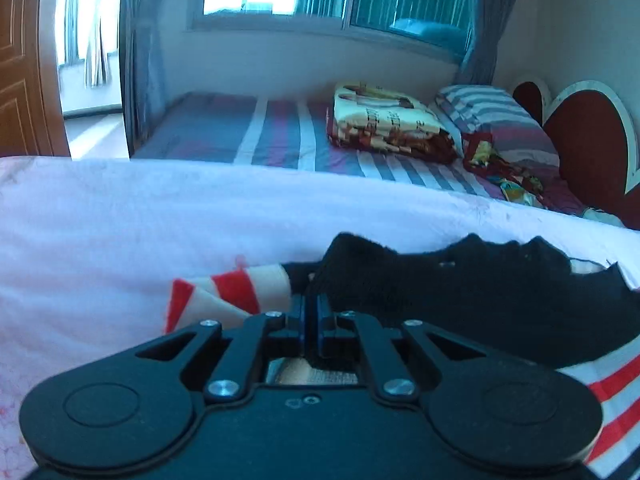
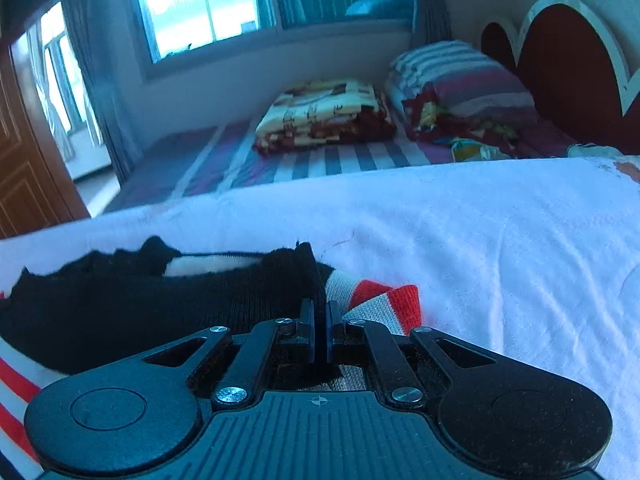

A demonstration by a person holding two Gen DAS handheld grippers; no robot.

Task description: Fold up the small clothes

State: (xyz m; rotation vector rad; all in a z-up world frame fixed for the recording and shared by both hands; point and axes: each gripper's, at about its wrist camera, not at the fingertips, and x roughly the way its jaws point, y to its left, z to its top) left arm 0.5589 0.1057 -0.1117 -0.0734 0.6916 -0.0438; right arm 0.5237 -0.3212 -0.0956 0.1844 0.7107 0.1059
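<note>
A: Black gripper bodies are filling the bottom of both wrist views. What is lying in front of them?

B: A small garment (image 1: pixel 460 300) is lying on the white cloth (image 1: pixel 120 232) that is covering the work surface. It is black on top, with red and white stripes showing at both ends. A bed with a striped sheet (image 1: pixel 280 140) is standing behind, well apart.

A: What could be going wrong from here?

B: I am thinking each pinch is taking only a thin edge of the knit. If the hands are lifting or pulling apart too quickly, one corner could be slipping out, and the fold would be coming out crooked. Also the white cloth below may be getting caught together with the garment; I cannot tell if the pads are touching only the garment.

A: How are the grippers standing?

B: The left gripper (image 1: pixel 311 304) is nearly closed, with its jaws pinching the black fabric at the garment's left end. The right gripper (image 2: pixel 319 312) is also nearly closed, pinching the black edge (image 2: pixel 308 276) at the right end, just beside the striped part (image 2: pixel 380 304).
</note>
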